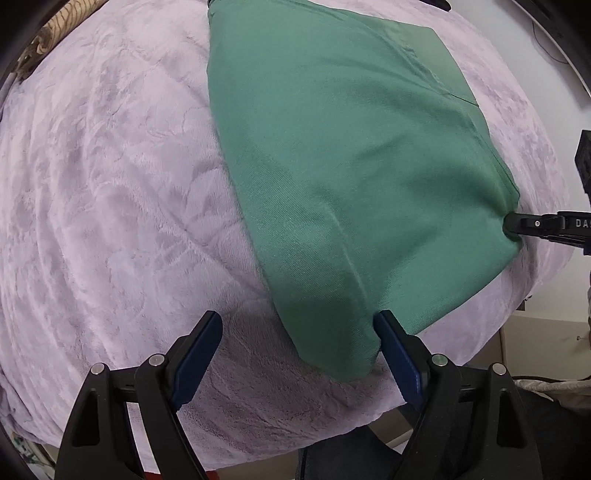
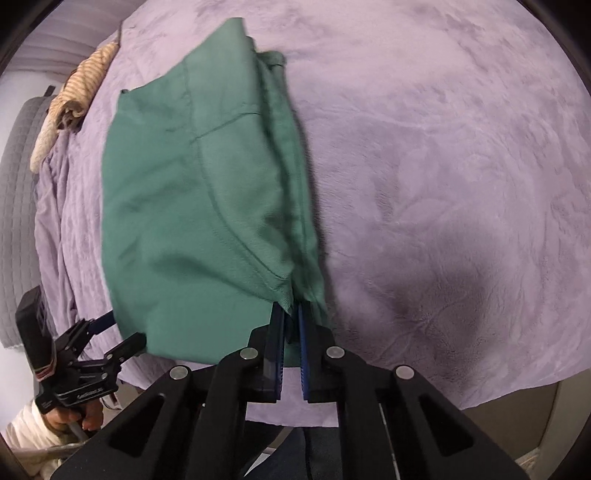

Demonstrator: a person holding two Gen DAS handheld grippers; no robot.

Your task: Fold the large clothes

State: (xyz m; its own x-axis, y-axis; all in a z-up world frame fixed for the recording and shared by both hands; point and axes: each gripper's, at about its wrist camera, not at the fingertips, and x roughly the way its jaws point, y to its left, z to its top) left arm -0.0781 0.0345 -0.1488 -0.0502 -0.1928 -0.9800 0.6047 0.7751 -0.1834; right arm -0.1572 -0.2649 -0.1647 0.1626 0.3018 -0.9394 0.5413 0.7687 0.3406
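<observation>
The green garment (image 1: 354, 177) lies on the bed's lilac blanket (image 1: 110, 184), near the front edge, already folded into a long panel with layers stacked along one side. The left tool (image 1: 295, 332) stands with its jaws wide apart, the garment's near corner between them but not pinched. The right tool (image 2: 291, 314) is clamped tight on the opposite corner, cloth bunching at its tips. By my reckoning the lengthwise folds are done; a crosswise fold looks left.

A plush lilac fleece blanket (image 2: 443, 147) covers the bed; a grey quilted headboard (image 2: 18, 206) and white wall (image 1: 517, 33) stand beyond.
</observation>
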